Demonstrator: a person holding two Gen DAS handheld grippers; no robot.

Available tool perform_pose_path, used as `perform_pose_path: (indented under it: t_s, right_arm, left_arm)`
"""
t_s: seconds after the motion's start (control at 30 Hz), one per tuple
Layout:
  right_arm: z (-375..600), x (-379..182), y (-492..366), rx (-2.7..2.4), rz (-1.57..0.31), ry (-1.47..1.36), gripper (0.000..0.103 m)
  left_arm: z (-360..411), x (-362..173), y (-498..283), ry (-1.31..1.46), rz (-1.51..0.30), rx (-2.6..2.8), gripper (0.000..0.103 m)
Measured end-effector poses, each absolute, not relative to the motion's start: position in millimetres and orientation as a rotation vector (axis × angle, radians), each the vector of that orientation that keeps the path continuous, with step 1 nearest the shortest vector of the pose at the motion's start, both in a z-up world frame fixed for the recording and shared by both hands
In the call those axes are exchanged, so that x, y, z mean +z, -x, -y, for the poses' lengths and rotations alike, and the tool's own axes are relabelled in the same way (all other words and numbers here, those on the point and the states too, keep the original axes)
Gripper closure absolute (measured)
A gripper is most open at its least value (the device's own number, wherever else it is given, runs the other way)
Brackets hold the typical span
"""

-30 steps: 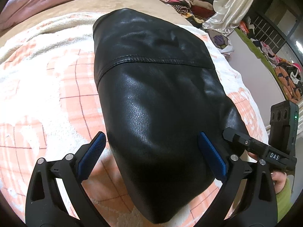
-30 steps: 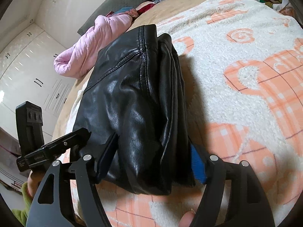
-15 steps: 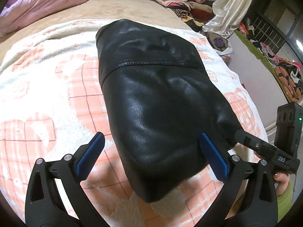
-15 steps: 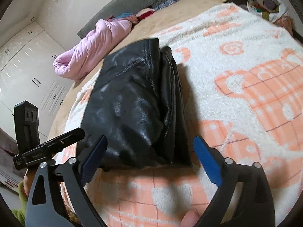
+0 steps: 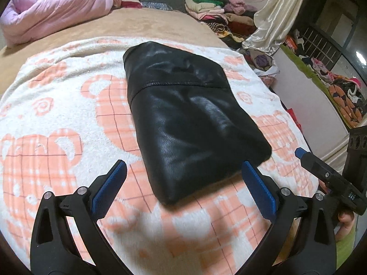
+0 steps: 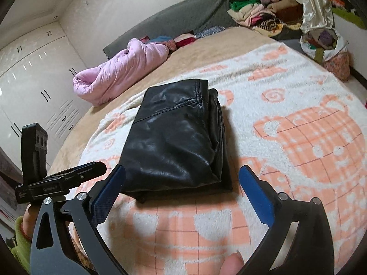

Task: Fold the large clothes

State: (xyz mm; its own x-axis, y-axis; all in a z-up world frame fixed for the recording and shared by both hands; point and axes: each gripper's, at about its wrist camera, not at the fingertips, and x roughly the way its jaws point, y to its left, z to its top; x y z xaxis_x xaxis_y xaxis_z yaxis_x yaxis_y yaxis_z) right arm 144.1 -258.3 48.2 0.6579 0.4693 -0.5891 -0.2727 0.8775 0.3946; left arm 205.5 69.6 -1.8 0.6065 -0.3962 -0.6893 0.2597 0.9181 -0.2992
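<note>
Black leather jacket (image 5: 183,119) lies folded into compact bundle on white-and-orange blanket (image 5: 57,119) covering bed. Left tool (image 5: 183,183) gapes wide, holds nothing. Right tool (image 6: 181,188) jaws just been opening, now wide, clear of jacket. Pink quilt (image 6: 119,73) near headboard.

Black jacket (image 5: 188,123) looks like leather or faux leather: smooth, semi-glossy, w/ stitched seams. Blanket (image 5: 57,114) under it is fluffy cloth, matt and rough, orange/white. Pink quilt (image 5: 52,9) is soft padded fabric w/ slight sheen. Curtain (image 5: 275,16) is satiny, shiny. Left gripper (image 5: 183,188) & right gripper (image 6: 183,190): matt black plastic frames, ribbed blue rubbery pads, small metal bolts. Wardrobe (image 6: 34,80) is glossy white.
</note>
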Motion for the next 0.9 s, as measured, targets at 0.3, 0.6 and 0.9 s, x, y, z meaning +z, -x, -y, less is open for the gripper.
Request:
perform_pose_path:
  t_s: [0.3,0.6,0.9]
  right_arm:
    - [256.2,64.6,-109.8,0.439,-0.687,-0.258,0.004]
    - [248.2,64.6,-74.6,0.423,-0.644,-0.185,0.004]
    - [238.0,50.1,-37.6,0.358,-0.598,-0.081,0.004]
  left_arm:
    - [-72.7,4.2,-171.7,0.155,-0.803,-0.369,0.01]
    - [-83.4,1.3,-139.4,0.142,-0.762,-0.33,0.01]
    - [-88.8,-16.3,-109.8,0.12,-0.739,-0.291,0.01]
